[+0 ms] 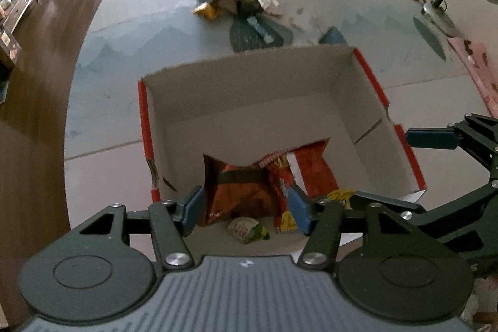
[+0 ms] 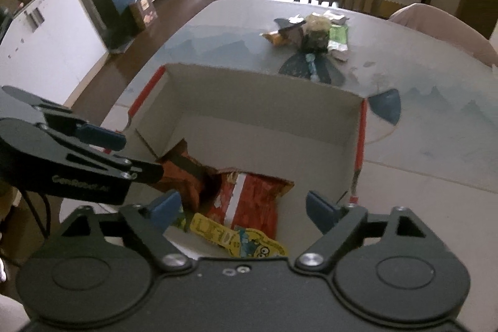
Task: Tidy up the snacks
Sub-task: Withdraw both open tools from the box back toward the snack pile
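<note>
We have snacks in the box [image 1: 342, 89] already, and more wait in a pile [image 1: 239, 2] far across the table [image 1: 109, 89]. We should lift both tongs clear, then reach over. Our left tongs [image 1: 246, 210] and right tongs [image 2: 246, 210] are open and hold nothing

"GenRobot.AI" on left gripper [image 2: 93, 142] arm; yellow snack packet [image 2: 236, 240] print blurred, unreadable.
</note>
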The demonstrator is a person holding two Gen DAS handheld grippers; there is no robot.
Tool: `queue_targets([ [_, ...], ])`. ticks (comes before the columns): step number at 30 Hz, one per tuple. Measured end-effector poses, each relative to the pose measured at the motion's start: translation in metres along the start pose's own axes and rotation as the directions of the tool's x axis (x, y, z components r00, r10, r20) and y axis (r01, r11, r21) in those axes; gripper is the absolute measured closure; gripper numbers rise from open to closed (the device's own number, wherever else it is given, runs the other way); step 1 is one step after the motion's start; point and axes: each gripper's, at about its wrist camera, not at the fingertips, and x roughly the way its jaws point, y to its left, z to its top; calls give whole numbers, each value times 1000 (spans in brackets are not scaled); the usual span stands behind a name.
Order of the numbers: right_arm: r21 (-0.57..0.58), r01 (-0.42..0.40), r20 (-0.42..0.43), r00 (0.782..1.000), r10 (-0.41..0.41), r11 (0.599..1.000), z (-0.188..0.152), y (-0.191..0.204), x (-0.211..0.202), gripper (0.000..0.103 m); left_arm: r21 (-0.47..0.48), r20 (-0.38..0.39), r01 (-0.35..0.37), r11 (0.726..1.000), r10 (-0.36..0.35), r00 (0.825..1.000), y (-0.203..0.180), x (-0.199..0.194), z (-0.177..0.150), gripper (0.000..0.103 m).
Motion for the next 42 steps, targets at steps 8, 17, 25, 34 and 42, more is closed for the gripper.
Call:
queue_targets([
  [8, 30, 11, 48, 999, -12, 999, 18, -4, -20, 6, 12, 96, -9, 1000, 8, 995, 5, -26, 16, 42],
  [17, 3, 21, 119, 993, -21, 1000, 63, -18, -38, 0, 0, 186, -40, 999, 39, 982, 16, -47, 61, 29],
  [25, -22, -7, 80, 997, 9, 1000, 112, -56, -11, 0, -57, 221, -25, 998, 37, 975, 26, -31, 117, 21],
  [34, 2, -37, 53, 998, 37, 999, 179, -104, 22, 0, -84, 185, -90, 992, 104, 977, 37, -9, 207, 21],
  [42, -7, -46, 74, 996, 46, 999, 240, -132, 48, 1, -106, 134, -72, 992, 86, 987, 48, 25, 270, 21],
])
